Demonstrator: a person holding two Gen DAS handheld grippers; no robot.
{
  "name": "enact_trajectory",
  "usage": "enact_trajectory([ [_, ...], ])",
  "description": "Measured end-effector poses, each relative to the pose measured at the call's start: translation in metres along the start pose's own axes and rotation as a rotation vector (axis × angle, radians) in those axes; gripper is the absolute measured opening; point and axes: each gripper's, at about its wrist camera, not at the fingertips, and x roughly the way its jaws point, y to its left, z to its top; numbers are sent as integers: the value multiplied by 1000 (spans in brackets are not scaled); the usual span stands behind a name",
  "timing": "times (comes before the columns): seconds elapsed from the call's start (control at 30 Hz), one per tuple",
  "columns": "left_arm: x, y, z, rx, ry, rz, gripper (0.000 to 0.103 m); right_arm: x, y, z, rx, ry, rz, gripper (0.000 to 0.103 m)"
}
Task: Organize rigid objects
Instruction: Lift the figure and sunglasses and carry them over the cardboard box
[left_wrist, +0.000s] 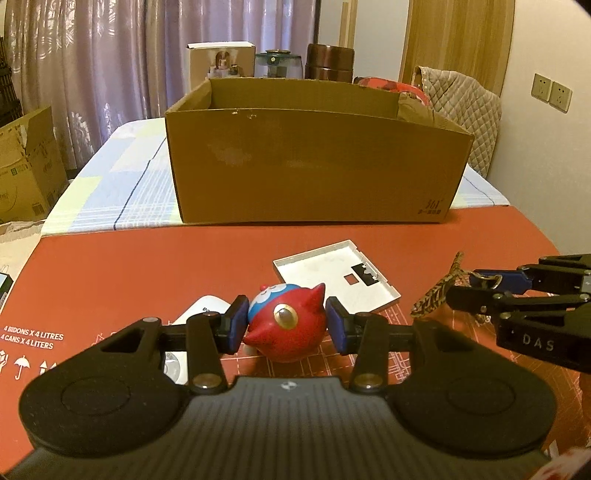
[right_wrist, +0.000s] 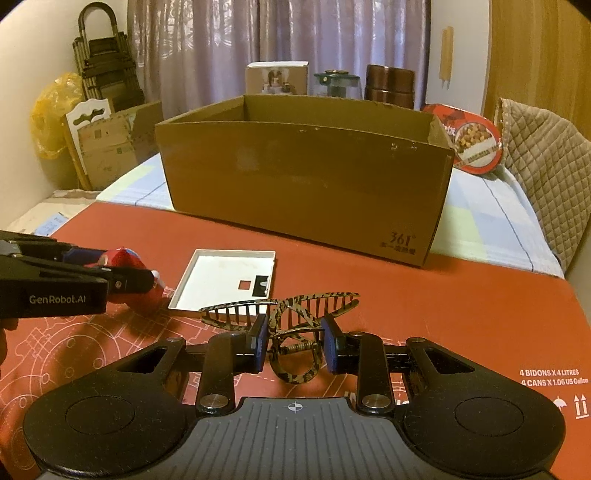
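Purple curtains (left_wrist: 110, 55), quilted chair cover (right_wrist: 546, 177), yellow plastic bag (right_wrist: 51, 114), wall sockets (left_wrist: 550, 94).

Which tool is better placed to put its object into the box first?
Probably the left tool: its toy sits squarely between the pads, facing the box. The right tool pinches the springy hair clip, a less secure hold.

"361°" on box (right_wrist: 402, 240); "4 CANS X 4 LITERS" on red sheet (left_wrist: 110, 280); left gripper (right_wrist: 122, 273) "GenRobot.AI".

left gripper (left_wrist: 284, 326): low over the desk, pads pressed on both sides of a toy | right gripper (right_wrist: 294, 341): level beside it, pads clamped on a clip
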Motion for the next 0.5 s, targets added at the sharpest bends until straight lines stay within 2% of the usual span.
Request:
enact_trajectory([
  [0.27,-8,0,7,-18,-9,-17,39,-8,0,5,1,-18,0,27],
  [0.5,-26,-4,32,-6,-69,-28,39,-26,0,28,3,-84,3,27],
])
